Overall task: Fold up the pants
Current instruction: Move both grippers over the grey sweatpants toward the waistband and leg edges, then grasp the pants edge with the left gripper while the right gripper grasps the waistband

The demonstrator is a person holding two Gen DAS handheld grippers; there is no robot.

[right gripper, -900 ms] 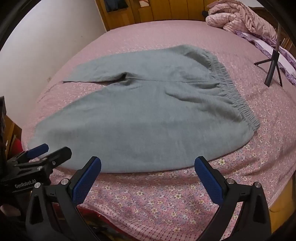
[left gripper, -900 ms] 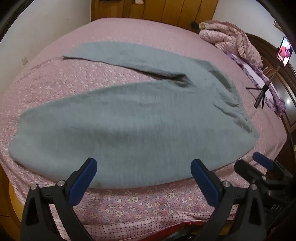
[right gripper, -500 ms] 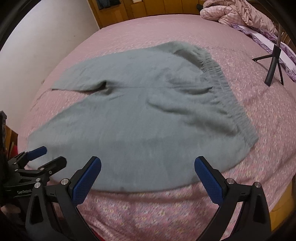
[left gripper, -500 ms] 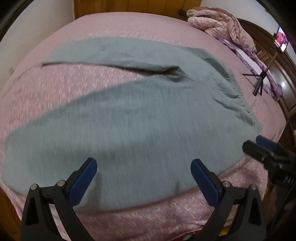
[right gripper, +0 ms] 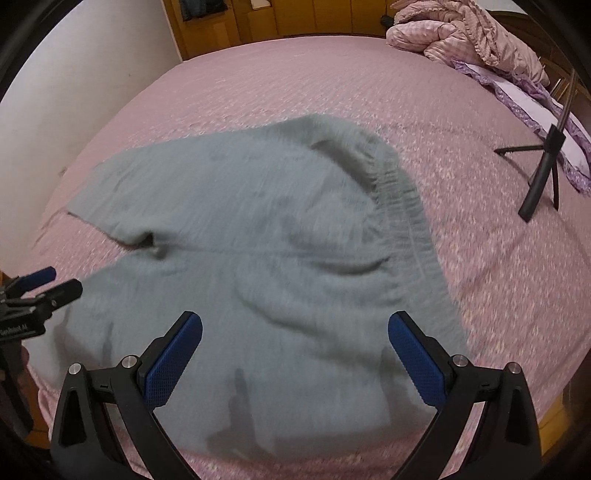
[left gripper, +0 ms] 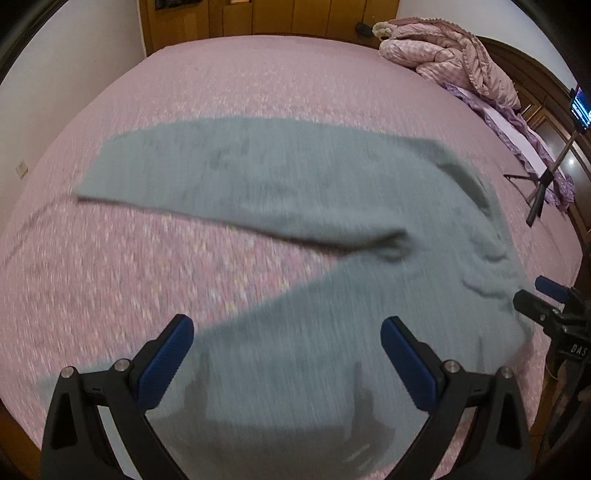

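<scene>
Now: left gripper (left gripper: 286,341) and right gripper (right gripper: 294,339) jaws spread fully wide, gripping nothing, hovering above grey pants (right gripper: 258,266) spread flat on pink bedspread (right gripper: 295,85).

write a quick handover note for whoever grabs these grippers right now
Left gripper: open, empty, angled down over the near leg of the pants.
Right gripper: open, empty, angled down over the seat, near the waistband.
Pants: spread flat on the bed, legs splayed apart in a V, waistband on the right side. A tripod stands on the bed beyond the waistband, and a rumpled quilt lies at the far corner.
Done: nothing folded yet, no grip taken.
Left: grab the pants, bring one leg onto the other, then fold lengthwise. Views are blurred, so check edges before closing.
</scene>
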